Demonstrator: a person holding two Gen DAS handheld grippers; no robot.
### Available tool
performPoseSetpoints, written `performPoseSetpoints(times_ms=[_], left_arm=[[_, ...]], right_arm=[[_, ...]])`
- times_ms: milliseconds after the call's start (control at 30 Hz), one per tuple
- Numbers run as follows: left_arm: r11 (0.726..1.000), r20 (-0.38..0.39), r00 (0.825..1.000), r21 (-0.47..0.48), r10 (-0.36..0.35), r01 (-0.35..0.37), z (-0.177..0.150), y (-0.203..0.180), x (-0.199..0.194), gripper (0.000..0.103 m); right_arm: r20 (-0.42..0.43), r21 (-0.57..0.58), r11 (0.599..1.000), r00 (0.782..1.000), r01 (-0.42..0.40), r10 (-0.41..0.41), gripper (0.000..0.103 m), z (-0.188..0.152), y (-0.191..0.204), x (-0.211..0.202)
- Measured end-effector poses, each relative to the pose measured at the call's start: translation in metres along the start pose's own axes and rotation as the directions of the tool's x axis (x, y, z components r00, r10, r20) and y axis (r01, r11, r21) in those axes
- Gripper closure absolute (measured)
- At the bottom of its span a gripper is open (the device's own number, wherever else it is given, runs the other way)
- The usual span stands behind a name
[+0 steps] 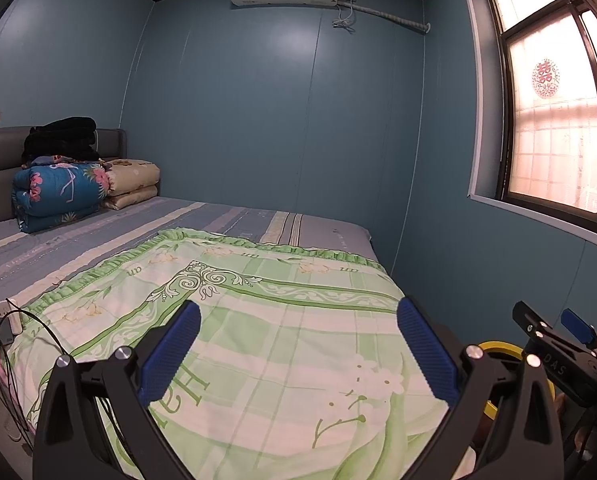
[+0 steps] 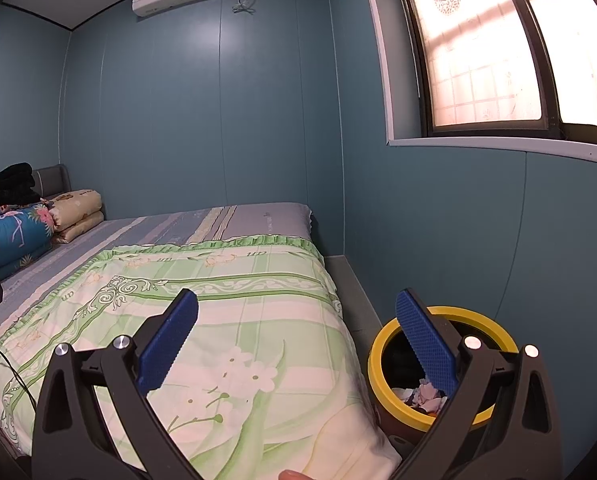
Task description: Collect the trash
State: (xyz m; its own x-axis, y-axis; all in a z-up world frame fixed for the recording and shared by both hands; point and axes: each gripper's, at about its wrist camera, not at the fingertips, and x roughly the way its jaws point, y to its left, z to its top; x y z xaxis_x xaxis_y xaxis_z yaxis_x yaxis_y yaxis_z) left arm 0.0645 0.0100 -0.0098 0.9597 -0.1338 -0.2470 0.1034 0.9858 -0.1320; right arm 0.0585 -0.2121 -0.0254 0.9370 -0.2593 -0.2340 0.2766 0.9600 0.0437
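Both of your hand-held grippers, left (image 1: 298,344) and right (image 2: 296,336), are wide open and hold nothing. The round yellow-rimmed trash bin (image 2: 382,344) sits just beside the green flowery bed cover (image 2: 218,320). No trash shows on the bed, so look around slowly. Only the right view shows crumpled paper scraps (image 2: 424,394) inside the bin.

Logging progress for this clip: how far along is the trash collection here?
Looks nearly done: crumpled paper scraps already lie in the yellow-rimmed bin beside the bed. The left gripper and right gripper are open and hold nothing. No trash shows on the green bedcover.
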Motion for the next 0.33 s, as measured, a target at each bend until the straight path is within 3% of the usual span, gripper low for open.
performPoseSetpoints(times_ms=[333], left_arm=[[1.0,-0.011,1.0,-0.008,-0.005,0.005,-0.001,-0.0001,0.0034,0.008]], right_arm=[[-0.007,0.004,1.0,1.0,0.002,-0.001,0.008,-0.0007,0.0007,0.003]])
